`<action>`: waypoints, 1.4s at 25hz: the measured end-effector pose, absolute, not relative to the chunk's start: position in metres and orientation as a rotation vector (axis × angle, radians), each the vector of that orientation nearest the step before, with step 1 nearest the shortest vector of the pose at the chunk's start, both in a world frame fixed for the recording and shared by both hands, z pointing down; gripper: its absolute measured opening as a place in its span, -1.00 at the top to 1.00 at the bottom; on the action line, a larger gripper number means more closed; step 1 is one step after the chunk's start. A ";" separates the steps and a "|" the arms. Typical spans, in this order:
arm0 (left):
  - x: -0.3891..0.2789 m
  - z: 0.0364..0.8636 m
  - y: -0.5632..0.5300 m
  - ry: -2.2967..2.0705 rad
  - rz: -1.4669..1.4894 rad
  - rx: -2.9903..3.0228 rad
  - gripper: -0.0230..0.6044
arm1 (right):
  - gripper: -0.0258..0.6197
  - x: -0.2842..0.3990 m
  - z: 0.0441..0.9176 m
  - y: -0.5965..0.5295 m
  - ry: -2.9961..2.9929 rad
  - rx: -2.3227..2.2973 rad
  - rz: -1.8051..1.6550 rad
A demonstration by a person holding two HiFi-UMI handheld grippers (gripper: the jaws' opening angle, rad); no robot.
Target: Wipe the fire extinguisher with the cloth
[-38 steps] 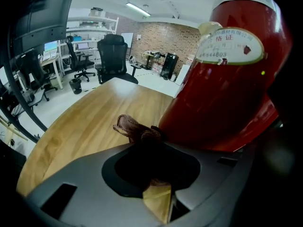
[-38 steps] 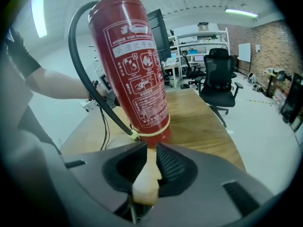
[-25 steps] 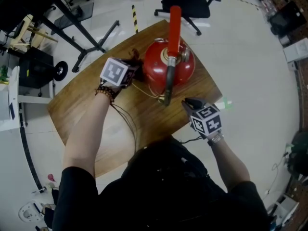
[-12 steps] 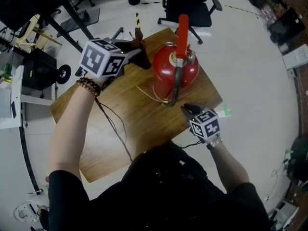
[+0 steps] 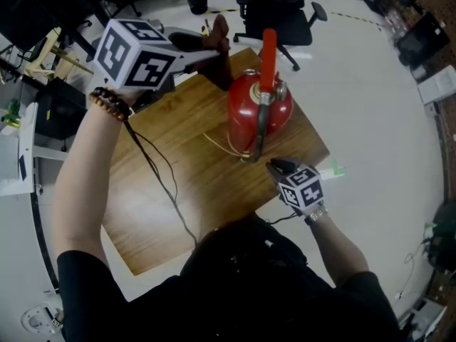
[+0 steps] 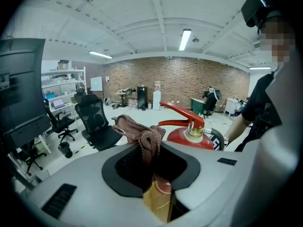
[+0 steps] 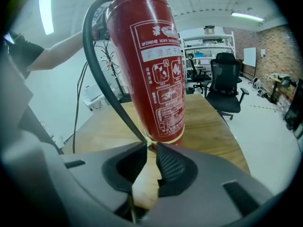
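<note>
A red fire extinguisher [image 5: 258, 109] stands upright on the wooden table [image 5: 192, 198]; its body [image 7: 154, 70] fills the right gripper view. My left gripper [image 5: 208, 48] is raised high at the upper left, beside the extinguisher's top, shut on a bunched brown cloth [image 5: 218, 43]. In the left gripper view the cloth [image 6: 142, 134] hangs over the jaws, with the red lever [image 6: 182, 113] just beyond it. My right gripper [image 5: 275, 165] rests low at the extinguisher's base. Its jaws [image 7: 150, 148] are shut on the end of the black hose [image 7: 111, 93].
A black cable [image 5: 160, 177] trails from the left gripper across the table. Black office chairs [image 5: 279, 4] [image 6: 94, 122] [image 7: 226, 86] stand on the floor beyond the table's far edge. A person stands at the far wall [image 6: 208, 100].
My left gripper has lifted the cloth from beside the extinguisher's left flank up to the height of its top. The right gripper and the extinguisher have stayed put.
</note>
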State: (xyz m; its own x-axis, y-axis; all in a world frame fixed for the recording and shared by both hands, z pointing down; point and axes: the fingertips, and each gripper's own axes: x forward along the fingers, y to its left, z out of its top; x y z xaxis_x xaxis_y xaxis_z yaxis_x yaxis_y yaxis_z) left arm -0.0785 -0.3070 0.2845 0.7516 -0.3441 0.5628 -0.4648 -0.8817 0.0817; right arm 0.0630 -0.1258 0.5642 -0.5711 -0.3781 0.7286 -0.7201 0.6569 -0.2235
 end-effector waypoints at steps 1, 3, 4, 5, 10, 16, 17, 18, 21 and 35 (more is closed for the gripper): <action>-0.074 0.285 -0.304 -0.594 0.789 2.739 0.66 | 0.72 0.063 0.565 -0.126 -2.216 0.849 0.678; -0.065 0.288 -0.300 -0.508 0.736 2.740 0.66 | 0.72 0.065 0.566 -0.126 -2.212 0.849 0.680; -0.061 0.291 -0.298 -0.467 0.704 2.732 0.66 | 0.72 0.067 0.566 -0.126 -2.209 0.849 0.682; -0.056 0.293 -0.297 -0.428 0.669 2.719 0.66 | 0.72 0.067 0.567 -0.127 -2.207 0.851 0.684; -0.039 0.307 -0.294 -0.293 0.528 2.636 0.66 | 0.72 0.071 0.566 -0.129 -2.204 0.867 0.693; -0.029 0.317 -0.295 -0.244 0.521 2.612 0.66 | 0.72 0.077 0.568 -0.131 -2.191 0.892 0.706; -0.027 0.319 -0.296 -0.244 0.538 2.616 0.66 | 0.72 0.078 0.569 -0.130 -2.190 0.893 0.710; -0.026 0.322 -0.296 -0.243 0.551 2.616 0.66 | 0.72 0.078 0.571 -0.130 -2.191 0.891 0.714; -0.024 0.326 -0.299 -0.239 0.553 2.616 0.67 | 0.72 0.079 0.573 -0.129 -2.191 0.894 0.724; -0.019 0.383 -0.307 -0.161 0.545 2.507 0.68 | 0.72 0.084 0.580 -0.130 -2.178 0.913 0.763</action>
